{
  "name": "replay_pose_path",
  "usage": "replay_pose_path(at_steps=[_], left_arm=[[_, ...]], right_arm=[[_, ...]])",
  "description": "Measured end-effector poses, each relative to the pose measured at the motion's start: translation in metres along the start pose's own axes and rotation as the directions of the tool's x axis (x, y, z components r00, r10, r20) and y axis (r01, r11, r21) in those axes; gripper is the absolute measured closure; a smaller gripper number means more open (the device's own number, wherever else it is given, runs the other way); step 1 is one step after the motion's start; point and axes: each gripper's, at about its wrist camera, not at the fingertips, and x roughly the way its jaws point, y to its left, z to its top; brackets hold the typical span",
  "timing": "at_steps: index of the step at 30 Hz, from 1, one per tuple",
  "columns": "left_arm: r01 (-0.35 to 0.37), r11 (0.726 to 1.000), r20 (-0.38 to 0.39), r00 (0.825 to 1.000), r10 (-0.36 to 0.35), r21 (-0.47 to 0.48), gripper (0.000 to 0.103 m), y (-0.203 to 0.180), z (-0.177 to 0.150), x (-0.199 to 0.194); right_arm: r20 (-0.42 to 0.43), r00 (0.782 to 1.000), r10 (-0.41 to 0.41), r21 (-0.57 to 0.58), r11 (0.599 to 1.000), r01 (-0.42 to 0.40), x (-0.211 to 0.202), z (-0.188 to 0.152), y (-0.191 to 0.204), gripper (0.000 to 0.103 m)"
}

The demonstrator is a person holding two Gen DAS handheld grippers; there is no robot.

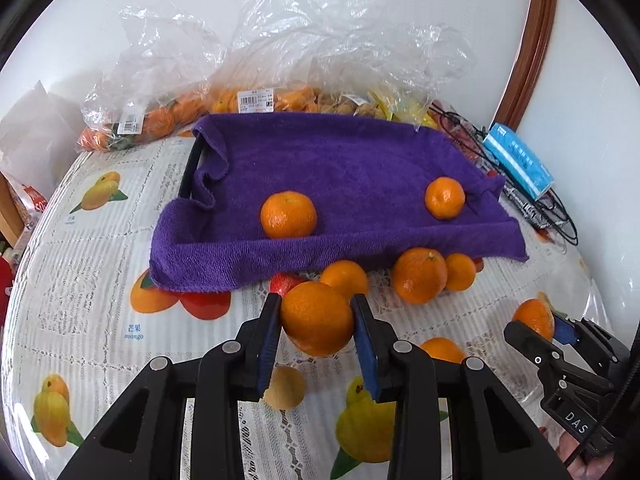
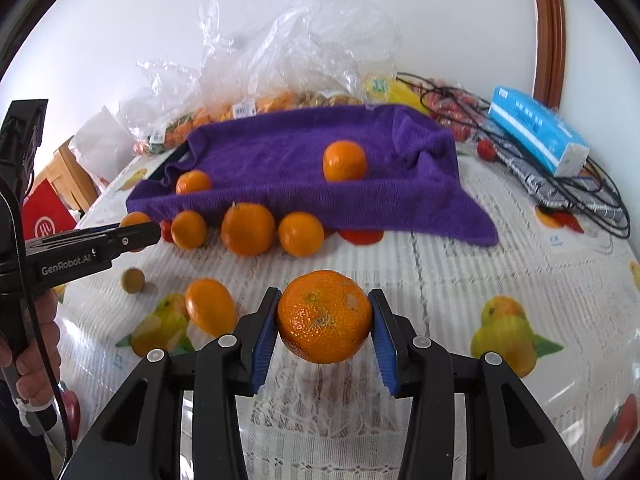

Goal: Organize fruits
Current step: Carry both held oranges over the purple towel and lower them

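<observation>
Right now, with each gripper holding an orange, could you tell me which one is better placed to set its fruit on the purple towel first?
Probably the left gripper: its orange hangs just short of the purple towel. The right gripper holds its orange farther back, behind loose oranges.

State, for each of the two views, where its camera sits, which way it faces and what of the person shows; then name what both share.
Left wrist: on the left tongs, looking forward and down at the round orange mandarin they grip; right tongs at right edge.
Right wrist: on the right tongs, looking forward and down at their own gripped mandarin; left tongs and a hand at left.
Shared: purple towel-lined tray holding two mandarins, clear plastic fruit bags.
</observation>
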Motion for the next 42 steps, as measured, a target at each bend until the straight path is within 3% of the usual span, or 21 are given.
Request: replay_pose_path(at_steps=[15,27,33,36,42], left_arm=[[-0.024,0.999,0.111,0.993,0.029,-0.046,0.07,0.01,0.051,-0.001],[-0.039,0.998,0.143,0.989,0.045,-0.045,0.07,0.016,0.086,0.016],[-0.059,0.996,0.164,0.984,0.068,-0.06,0.07,0.025,0.09,0.029],[-0.075,0.994,0.126,0.988,0.084,-0.076,0.07,0.033,0.086,0.042],[-0.048,0.993,0.074,0.996,0.057,-0.112,0.07,0.04,0.08,0.057]], right_arm=[[0.132,0.991,-0.029,-0.009,1.0,0.03,-0.008,0.077,-0.001,0.059],[0.19,0.982,-0.013,-0.024,1.0,0.017,0.01,0.134,0.014,0.059],[0.192,0.981,0.024,-0.026,0.999,-0.019,0.032,0.137,0.016,0.059],[0.174,0.981,0.08,-0.038,0.996,-0.075,0.048,0.127,0.011,0.059],[0.124,0.991,0.049,-0.024,0.999,-0.047,0.069,0.12,0.006,0.059]])
